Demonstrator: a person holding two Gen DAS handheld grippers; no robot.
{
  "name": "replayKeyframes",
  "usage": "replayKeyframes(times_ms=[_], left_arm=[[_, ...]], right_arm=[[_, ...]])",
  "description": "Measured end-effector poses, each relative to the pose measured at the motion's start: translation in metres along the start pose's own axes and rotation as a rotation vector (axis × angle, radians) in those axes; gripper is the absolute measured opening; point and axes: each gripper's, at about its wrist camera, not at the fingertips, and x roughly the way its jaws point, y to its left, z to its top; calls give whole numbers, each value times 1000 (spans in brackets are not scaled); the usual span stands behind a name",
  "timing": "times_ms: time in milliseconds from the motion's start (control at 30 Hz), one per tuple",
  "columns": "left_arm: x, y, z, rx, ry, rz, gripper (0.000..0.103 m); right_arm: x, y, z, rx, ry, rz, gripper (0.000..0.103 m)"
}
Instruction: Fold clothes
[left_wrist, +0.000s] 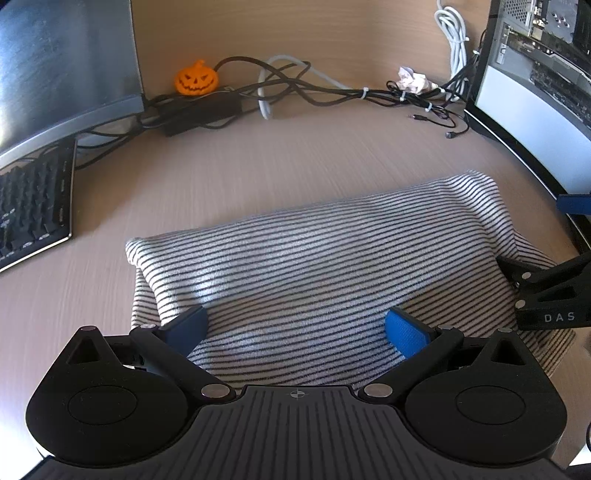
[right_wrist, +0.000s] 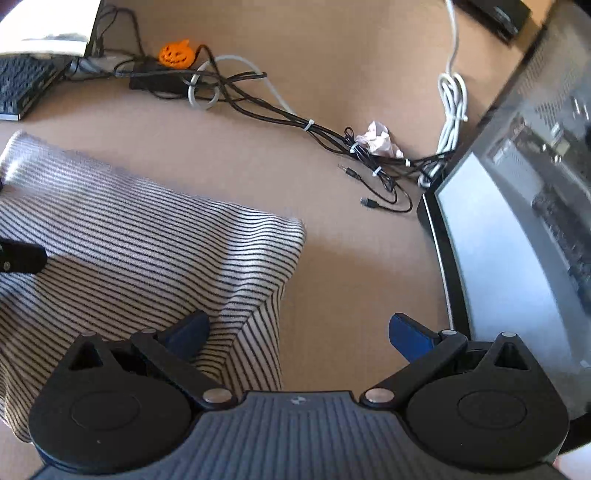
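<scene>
A black-and-white striped garment (left_wrist: 314, 266) lies folded over on the wooden desk (left_wrist: 258, 166). My left gripper (left_wrist: 295, 330) hovers open over its near part, blue pads spread wide with nothing held between them. In the right wrist view the same striped garment (right_wrist: 140, 258) fills the left half. My right gripper (right_wrist: 297, 338) is open above the garment's right edge, its left finger over the cloth and its right finger over bare desk. The right gripper's black body (left_wrist: 550, 291) shows at the right edge of the left wrist view.
A keyboard (left_wrist: 33, 206) and a monitor (left_wrist: 62, 70) stand at the left. An orange pumpkin figure (left_wrist: 195, 79), tangled cables (left_wrist: 314, 88) and crumpled paper (left_wrist: 412, 79) lie along the back. A computer case (right_wrist: 524, 206) stands close on the right.
</scene>
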Motion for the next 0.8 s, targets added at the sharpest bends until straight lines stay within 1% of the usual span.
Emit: replayKeyframes(times_ms=[67,133,233,333,400,433,500,533,600,667,700,733,767,800], left_arm=[[1,0,1,-1,-3,0,103],[1,0,1,1,-6,-2,103],[3,1,2,2,-10,-3,103],[6,2,5,-14,-15,-5,103],[8,4,6,-34,-29,2,103],[9,6,6,-51,-41,4,103],[8,12,5,-80,-61,-20,103],[5,16,5,-95,-69,-38,103],[-10,26,5,-134,-92,-105,103],[-29,34,4,-153,-111,-174,103],[-37,36,2,-158,-107,-196,103],[-42,39,-1,-169,-81,-229,103],[-46,41,-4,-181,-55,-261,103],[-49,44,-7,-197,-24,-299,103]], right_arm=[[0,-1,0,22,13,1,103],[3,-7,0,75,29,24,103],[11,-25,-1,203,82,106,103],[27,-45,-2,321,148,204,103],[35,-52,-5,393,173,271,103],[39,-55,-7,422,178,301,103],[40,-54,-9,430,162,317,103],[40,-54,-9,429,158,318,103],[41,-54,-10,416,152,330,103],[43,-60,-6,397,158,353,103],[43,-65,-3,401,161,363,103],[40,-70,1,411,144,360,103],[35,-75,6,421,107,342,103],[30,-80,12,417,66,304,103]])
